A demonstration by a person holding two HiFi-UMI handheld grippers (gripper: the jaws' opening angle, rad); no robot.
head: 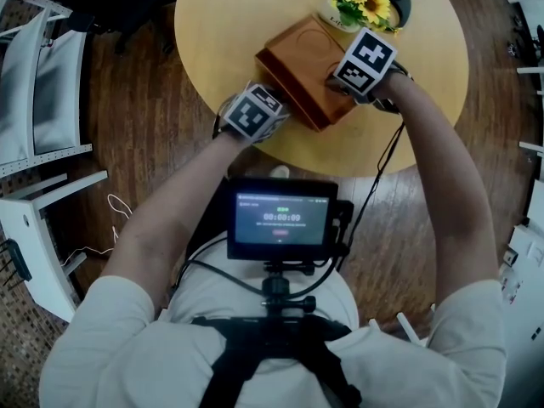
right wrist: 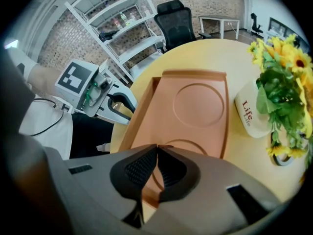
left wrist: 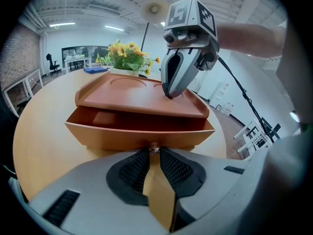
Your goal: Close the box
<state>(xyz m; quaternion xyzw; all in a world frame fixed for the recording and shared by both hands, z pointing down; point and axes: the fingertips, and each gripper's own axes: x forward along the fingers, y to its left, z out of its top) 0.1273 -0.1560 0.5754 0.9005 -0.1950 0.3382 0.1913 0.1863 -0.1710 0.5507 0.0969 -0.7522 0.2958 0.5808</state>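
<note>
A brown wooden box (head: 299, 62) lies on the round table (head: 221, 24). Its front drawer (left wrist: 139, 131) stands pulled out a little under the lid (left wrist: 137, 94). My left gripper (left wrist: 154, 148) is at the drawer's front, shut on its small knob (left wrist: 154, 146). My right gripper (right wrist: 157, 147) is shut and empty, with its tips down on the lid's top (right wrist: 195, 102) near the front corner. In the left gripper view the right gripper (left wrist: 169, 95) stands upright on the lid. In the head view both grippers flank the box's near end, left gripper (head: 285, 113) and right gripper (head: 334, 80).
A white pot of sunflowers (right wrist: 254, 114) stands on the table just beyond the box, also in the head view as the sunflower pot (head: 353, 2). White racks (head: 42, 83) stand on the floor at the left. A chest-mounted monitor (head: 282, 218) hangs below the table's near edge.
</note>
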